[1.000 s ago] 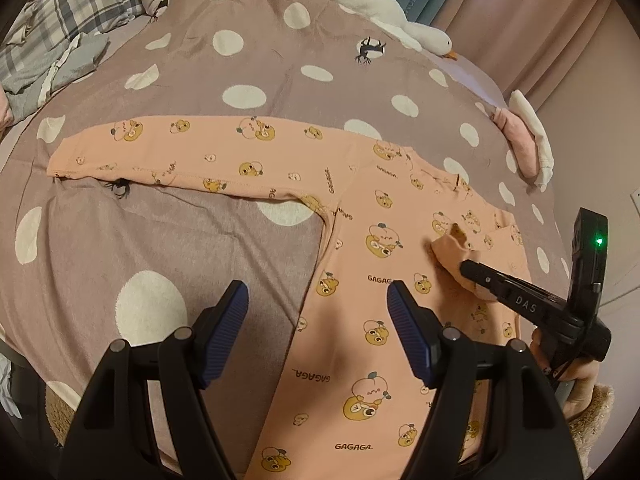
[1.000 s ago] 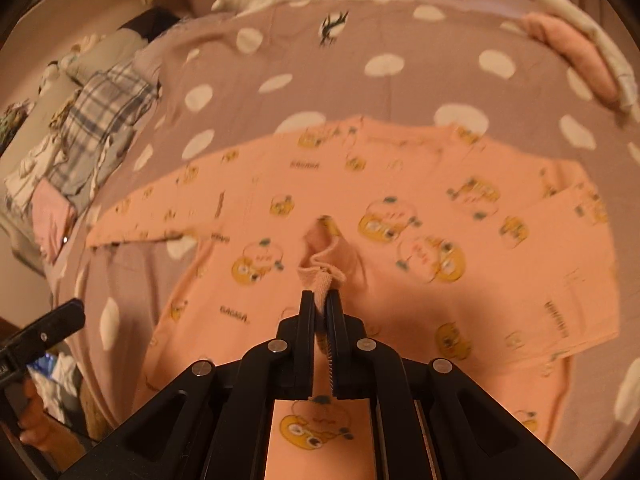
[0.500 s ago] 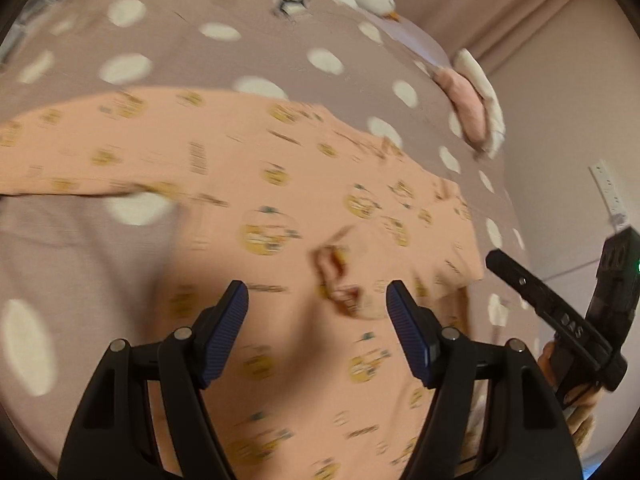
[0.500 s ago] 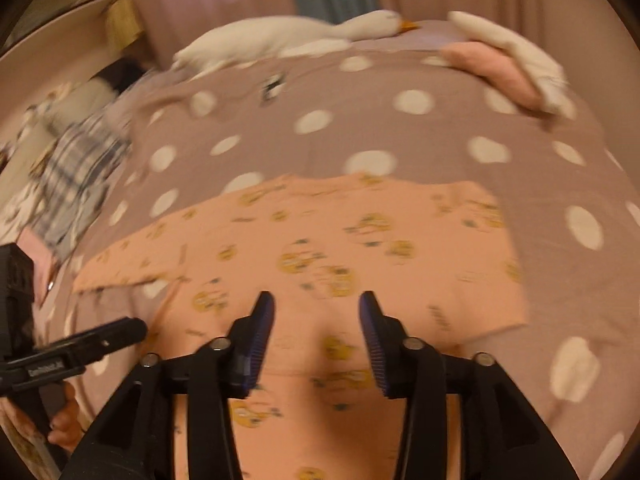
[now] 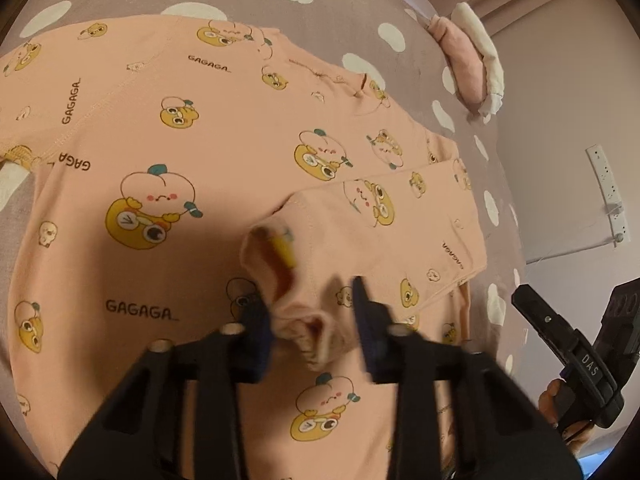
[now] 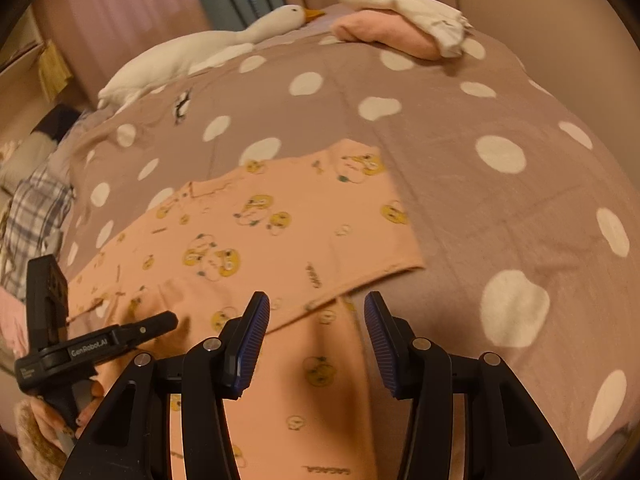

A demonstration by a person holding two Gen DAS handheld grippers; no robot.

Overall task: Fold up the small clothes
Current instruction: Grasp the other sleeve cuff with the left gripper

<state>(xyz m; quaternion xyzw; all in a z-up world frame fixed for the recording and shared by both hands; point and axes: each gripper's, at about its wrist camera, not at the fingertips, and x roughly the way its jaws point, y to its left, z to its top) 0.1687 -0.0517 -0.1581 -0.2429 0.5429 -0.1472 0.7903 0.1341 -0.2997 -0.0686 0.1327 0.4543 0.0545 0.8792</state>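
The left gripper [image 5: 314, 312] had just been closing around the bunched cuff [image 5: 304, 320] of the peach cartoon-print cotton garment [image 5: 168, 128] on the bed, seemingly pinching it; the right gripper [image 6: 316, 332] was open, empty, farther off.

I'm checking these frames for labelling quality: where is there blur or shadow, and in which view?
Left wrist view: the left gripper is motion-smeared, its shadow dark over the peach garment; the prints farther off stay sharp. Right wrist view: the right gripper is crisp, the garment and the spotted bedcover slightly soft; fisheye bulge in both.
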